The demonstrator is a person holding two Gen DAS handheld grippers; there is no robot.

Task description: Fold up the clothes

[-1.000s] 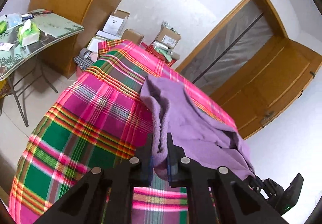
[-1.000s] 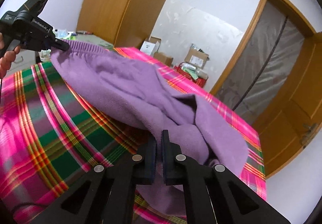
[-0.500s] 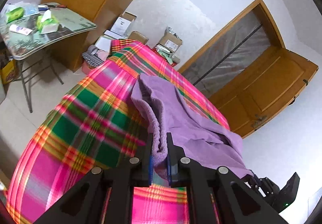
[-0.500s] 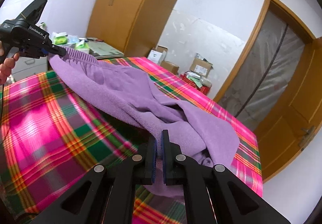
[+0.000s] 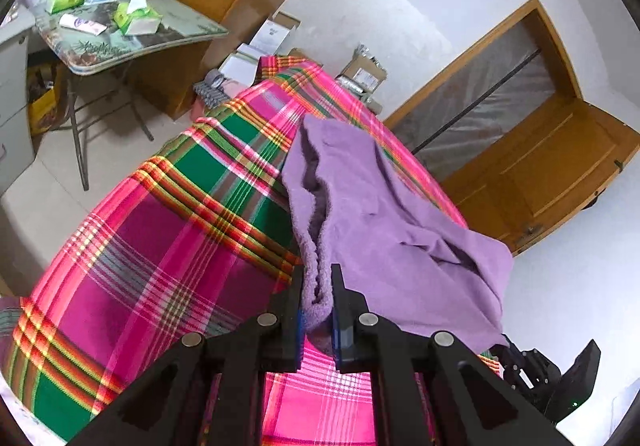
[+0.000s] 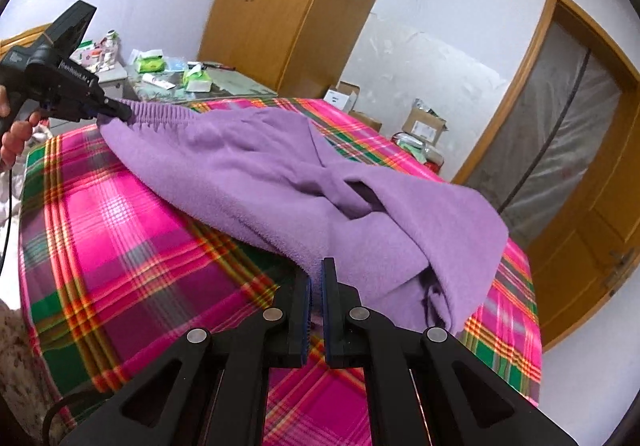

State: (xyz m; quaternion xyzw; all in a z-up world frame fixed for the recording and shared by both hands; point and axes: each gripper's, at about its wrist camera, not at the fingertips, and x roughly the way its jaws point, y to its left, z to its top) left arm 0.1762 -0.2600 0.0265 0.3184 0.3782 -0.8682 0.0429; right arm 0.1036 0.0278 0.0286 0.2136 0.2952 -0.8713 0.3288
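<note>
Plaid bedspread (image 5: 168,246) in pink and green carries purple fleece trousers (image 5: 384,213), held up at two ends between a pair of handheld grippers.

Seen from the left wrist, the left gripper (image 5: 316,286) has its jaws nearly together, pinching the elastic waistband edge; the garment runs away from it, up and to the right, with the right gripper (image 5: 520,360) low at the right beyond the far hem. Seen from the right wrist, the right gripper (image 6: 316,282) is clamped almost fully on a thin fold of the same trousers (image 6: 280,173), whose long axis stretches up and left to the left gripper (image 6: 114,111), gripped in a hand (image 6: 16,133) at the waistband. Most of the cloth sags onto the bedspread (image 6: 120,238) between them, so any fold likely turns on bringing one end across that line.
</note>
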